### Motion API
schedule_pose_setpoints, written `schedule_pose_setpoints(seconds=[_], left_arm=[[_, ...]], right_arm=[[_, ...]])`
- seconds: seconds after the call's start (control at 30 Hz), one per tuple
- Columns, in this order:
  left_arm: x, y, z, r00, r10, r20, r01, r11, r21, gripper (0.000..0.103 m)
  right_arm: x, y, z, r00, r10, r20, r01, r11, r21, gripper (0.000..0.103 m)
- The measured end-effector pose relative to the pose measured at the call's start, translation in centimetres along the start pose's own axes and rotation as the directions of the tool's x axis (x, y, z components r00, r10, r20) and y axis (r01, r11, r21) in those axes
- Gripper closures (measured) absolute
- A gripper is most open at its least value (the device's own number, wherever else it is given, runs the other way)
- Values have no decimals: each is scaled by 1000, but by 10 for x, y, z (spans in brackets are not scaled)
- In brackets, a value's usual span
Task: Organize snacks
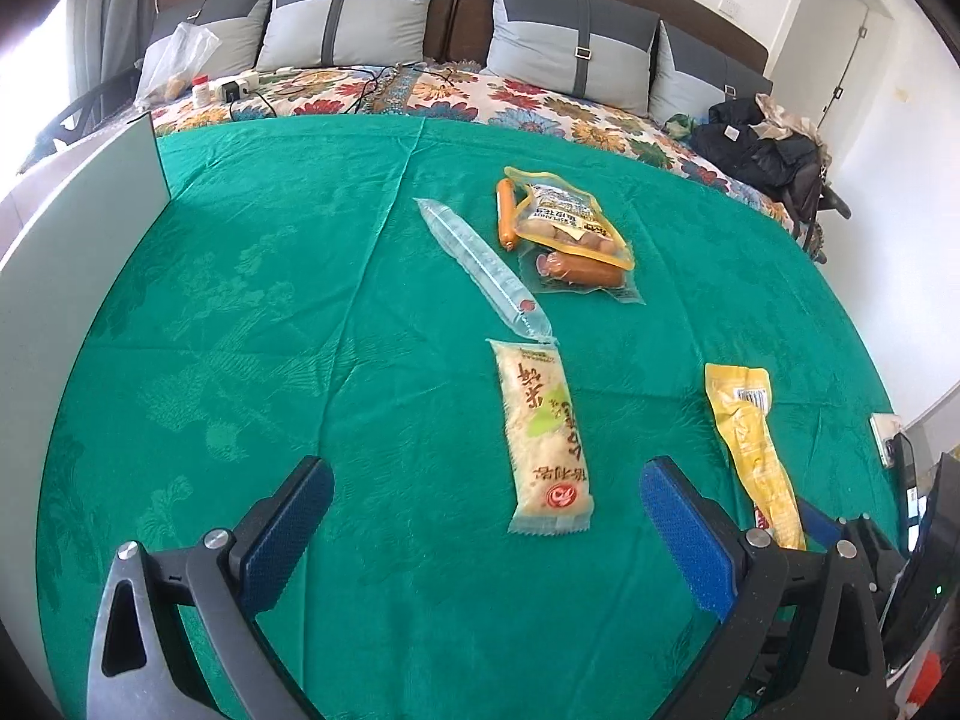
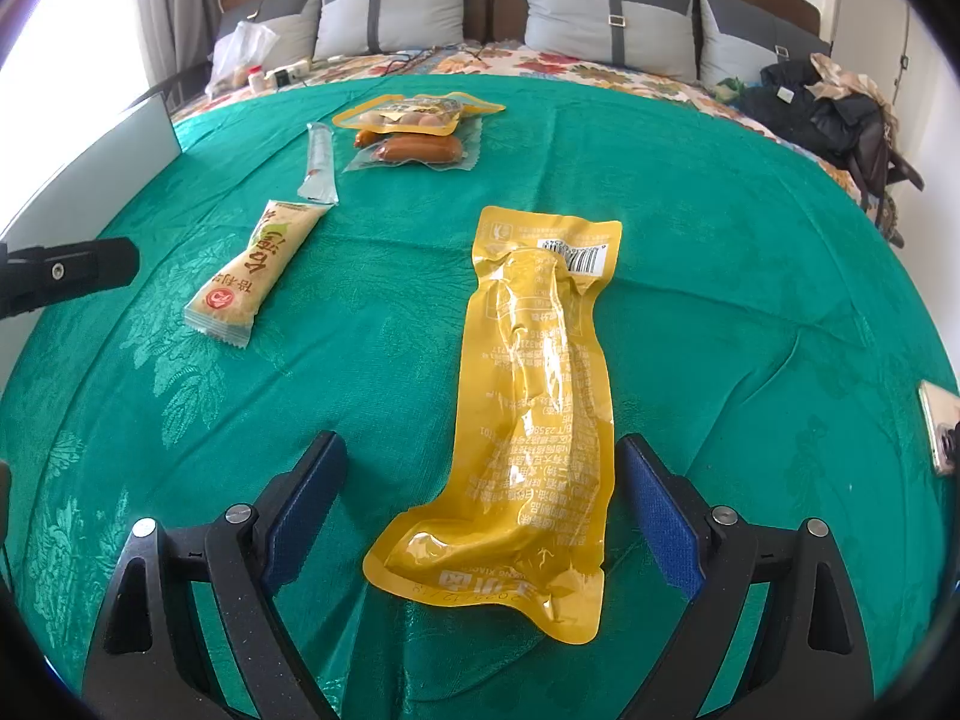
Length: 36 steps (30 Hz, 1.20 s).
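Nearest the right wrist camera, the right claw [image 2: 480, 516] stands with its blue pads [image 2: 660, 522] spread wide and pressing on nothing. The lower end of a long yellow pouch [image 2: 534, 420] lies flat on the green cloth [image 2: 750, 312] between them, touching neither pad, its barcode end pointing away toward the pillows.

The left claw [image 1: 486, 522] is likewise wide open and empty, held above the cloth. Between its pads, nearer the right one, lies the sealed end of a cream snack bar [image 1: 543, 438] with a red round logo and green print; it touches neither pad. In this view the yellow pouch [image 1: 750, 444] lies to the right of the bar, its near end hidden behind the claw's right finger.

Beyond the cream bar, its far end just at the tip of a clear plastic tube packet [image 1: 480, 267], which runs diagonally away to the left. Just right of that packet is a small heap: an orange sausage stick [image 1: 507, 213], a yellow-edged bag of round snacks [image 1: 570, 216], and a clear vacuum pack of sausages [image 1: 585, 270] partly under the bag.

A pale flat panel [image 1: 78, 228] stands along the left edge of the cloth. Farther back, the floral bedspread [image 1: 540, 99] shows, with a power strip [image 1: 237, 86], a small jar [image 1: 201, 90] and a clear bag [image 1: 177, 60] at the left, dark clothing [image 1: 762, 150] at the right, and grey pillows [image 1: 354, 18] against the headboard.
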State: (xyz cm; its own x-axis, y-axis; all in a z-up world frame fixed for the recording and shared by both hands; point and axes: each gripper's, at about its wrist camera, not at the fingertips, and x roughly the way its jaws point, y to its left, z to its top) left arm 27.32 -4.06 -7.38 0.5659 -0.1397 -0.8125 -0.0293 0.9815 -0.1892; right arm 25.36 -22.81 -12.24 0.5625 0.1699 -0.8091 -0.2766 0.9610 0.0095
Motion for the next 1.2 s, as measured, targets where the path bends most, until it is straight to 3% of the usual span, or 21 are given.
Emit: schedule_pose_setpoints(seconds=[0.17,0.37,0.57,0.6,0.67,0.7,0.73,0.87,1.1,1.17,1.2], left_arm=[[38,-8,20,996,46,-76,-50,998,-50,2],[70,-24,6,973,179,-144,-161,979,125,1],[67,-7,4,981,158,-114,-148,985,91,1],[65,-6,4,982,155,-112,-145,985,94,6],[56,-6,3,986,141,-87,-131,985,116,35],[52,-5,3,987,133,-86,-121,984,134,57],[49,-5,2,987,128,-94,-113,982,149,73],[28,8,-19,988,113,-107,-97,985,144,76],[-26,39,-88,991,68,-112,-55,992,118,76],[-34,42,-100,990,95,-99,-81,988,135,72],[-36,43,-104,992,89,-89,-76,988,138,61]], right_arm=[[0,0,0,1000,0,0,0,1000,0,10],[0,0,0,1000,0,1,0,1000,0,10],[0,0,0,1000,0,1,0,1000,0,10],[0,0,0,1000,0,1,0,1000,0,10],[0,0,0,1000,1,1,-1,1000,0,10],[0,0,0,1000,1,1,-1,1000,0,10],[0,0,0,1000,1,1,-1,1000,0,10],[0,0,0,1000,1,1,-1,1000,0,10],[0,0,0,1000,1,2,-1,1000,0,10],[0,0,0,1000,1,2,-1,1000,0,10],[0,0,0,1000,1,2,-1,1000,0,10]])
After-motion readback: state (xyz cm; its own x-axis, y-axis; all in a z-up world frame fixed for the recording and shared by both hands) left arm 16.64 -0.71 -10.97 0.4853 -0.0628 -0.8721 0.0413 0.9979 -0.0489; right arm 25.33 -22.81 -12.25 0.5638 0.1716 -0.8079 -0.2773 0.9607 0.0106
